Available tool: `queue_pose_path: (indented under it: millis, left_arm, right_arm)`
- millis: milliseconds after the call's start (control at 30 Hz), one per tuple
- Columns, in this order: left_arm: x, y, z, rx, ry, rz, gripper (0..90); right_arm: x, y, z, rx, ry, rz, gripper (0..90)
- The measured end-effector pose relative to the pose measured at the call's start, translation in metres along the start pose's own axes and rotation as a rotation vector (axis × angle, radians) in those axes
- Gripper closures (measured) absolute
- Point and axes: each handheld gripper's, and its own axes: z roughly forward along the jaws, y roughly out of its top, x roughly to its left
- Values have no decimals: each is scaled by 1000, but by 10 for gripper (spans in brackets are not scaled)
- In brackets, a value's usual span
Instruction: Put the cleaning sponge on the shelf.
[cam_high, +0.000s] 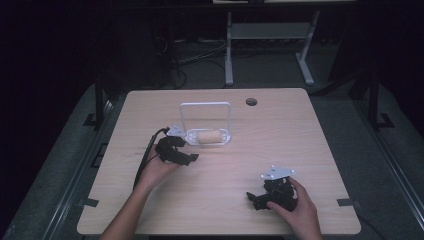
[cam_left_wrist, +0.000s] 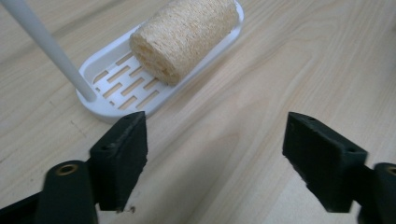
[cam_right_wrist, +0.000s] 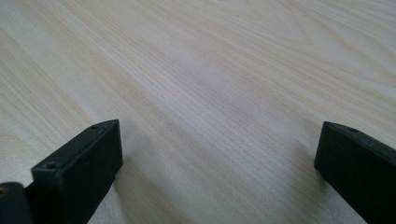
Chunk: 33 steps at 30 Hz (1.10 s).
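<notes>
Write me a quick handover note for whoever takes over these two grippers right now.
Left gripper: open, holding nothing, just short of the white rack and pointed at it.
Right gripper: open, holding nothing, low over bare table at the near right, away from the rack.
Sponge roll: lying on its side in the rack's slotted tray, untouched by either gripper. The rack's wire handle stands upright over it.
Done: left gripper brought up to the rack.
Left: probably close on the sponge roll or the rack; nothing is gripped yet.

No text, label, brand, number or sign can be read on anything here; every visible surface is plain and unmarked.
</notes>
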Motion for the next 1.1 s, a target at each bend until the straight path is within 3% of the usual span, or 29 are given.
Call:
queue_pose_path:
  millis: [100, 467, 1100]
  left_arm:
    - [0, -6, -6, -7, 13, 3, 161]
    - [-6, -22, -23, -38, 19, 31, 144]
    - [-8, -54, -49, -50, 55, 15, 144]
  right_arm:
    - [0, 0, 0, -1, 0, -2, 6]
    - [0, 0, 0, -1, 0, -2, 6]
    - [0, 0, 0, -1, 0, -1, 6]
